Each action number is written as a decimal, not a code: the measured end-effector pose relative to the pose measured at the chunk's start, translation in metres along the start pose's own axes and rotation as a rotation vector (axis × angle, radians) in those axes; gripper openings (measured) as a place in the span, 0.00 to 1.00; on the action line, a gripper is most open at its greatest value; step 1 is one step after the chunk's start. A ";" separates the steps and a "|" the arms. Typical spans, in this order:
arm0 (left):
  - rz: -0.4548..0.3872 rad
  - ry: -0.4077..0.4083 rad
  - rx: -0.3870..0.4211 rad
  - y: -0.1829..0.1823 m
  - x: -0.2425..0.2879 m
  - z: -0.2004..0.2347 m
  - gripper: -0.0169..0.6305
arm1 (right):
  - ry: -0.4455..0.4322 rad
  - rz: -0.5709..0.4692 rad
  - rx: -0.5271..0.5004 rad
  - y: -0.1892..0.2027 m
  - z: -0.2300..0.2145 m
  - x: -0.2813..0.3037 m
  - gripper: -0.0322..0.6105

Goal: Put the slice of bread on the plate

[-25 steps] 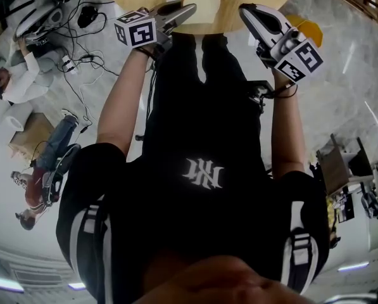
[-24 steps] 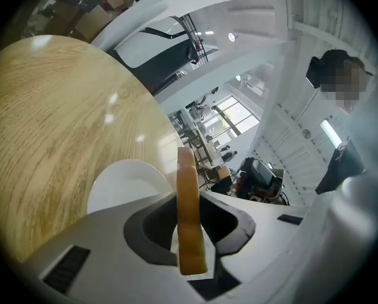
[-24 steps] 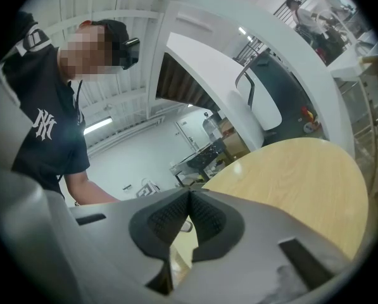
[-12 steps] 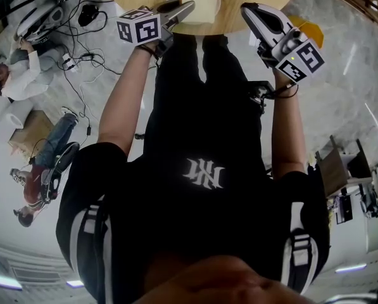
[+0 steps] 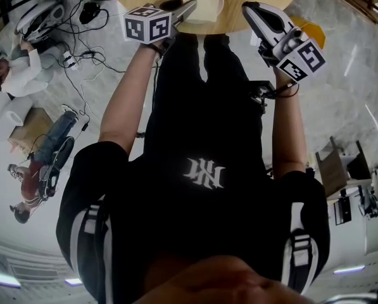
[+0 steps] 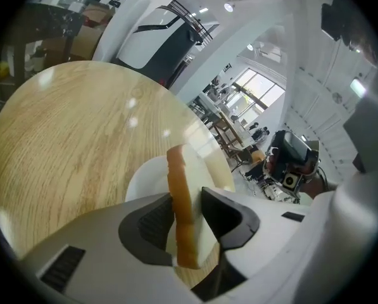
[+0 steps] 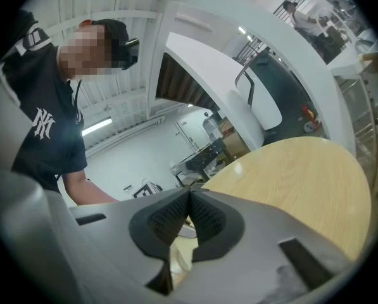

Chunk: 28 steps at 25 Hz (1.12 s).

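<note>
My left fingers [image 6: 144,223], just opening, flank the slice of bread [image 6: 179,195] held on edge over the plate [image 6: 141,182] at twelve o'clock, my right fingers [image 7: 170,217] closed and empty at its four o'clock; this looks like the release, so next I should back away cleanly.

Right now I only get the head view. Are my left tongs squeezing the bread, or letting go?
Observer: Letting go, it seems. In the left gripper view the left tongs have just been opening. The slice of bread is upright between them, with the white plate behind it.
Operator: And my other tongs?
Observer: The right gripper view shows the right tongs shut, pads together, nothing between them.
</note>
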<state>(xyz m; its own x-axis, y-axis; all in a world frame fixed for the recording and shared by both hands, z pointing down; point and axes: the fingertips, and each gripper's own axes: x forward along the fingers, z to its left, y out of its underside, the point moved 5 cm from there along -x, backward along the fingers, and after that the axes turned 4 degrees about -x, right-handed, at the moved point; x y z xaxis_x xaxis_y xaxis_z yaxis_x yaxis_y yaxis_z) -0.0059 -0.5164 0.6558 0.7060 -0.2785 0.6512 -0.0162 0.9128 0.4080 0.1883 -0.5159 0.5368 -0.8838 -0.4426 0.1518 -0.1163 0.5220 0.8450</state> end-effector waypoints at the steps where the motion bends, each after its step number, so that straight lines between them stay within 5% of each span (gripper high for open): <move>1: 0.006 -0.017 0.015 0.000 0.001 0.000 0.26 | 0.000 -0.001 0.000 0.000 0.000 0.000 0.05; 18: 0.031 -0.263 0.382 0.000 0.012 -0.004 0.33 | 0.001 0.012 0.008 0.010 -0.002 -0.004 0.05; 24: -0.066 -0.227 0.343 -0.008 0.010 -0.008 0.33 | -0.001 0.010 0.016 0.013 -0.004 -0.006 0.05; 28: -0.201 -0.154 0.302 -0.018 -0.018 -0.011 0.12 | -0.002 0.004 -0.016 -0.002 0.005 -0.002 0.05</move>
<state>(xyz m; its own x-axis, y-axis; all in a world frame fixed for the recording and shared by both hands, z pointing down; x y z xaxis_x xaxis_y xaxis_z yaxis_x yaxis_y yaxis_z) -0.0101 -0.5249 0.6295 0.6021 -0.5054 0.6181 -0.1118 0.7131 0.6921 0.1880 -0.5118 0.5322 -0.8850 -0.4392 0.1544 -0.1056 0.5124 0.8522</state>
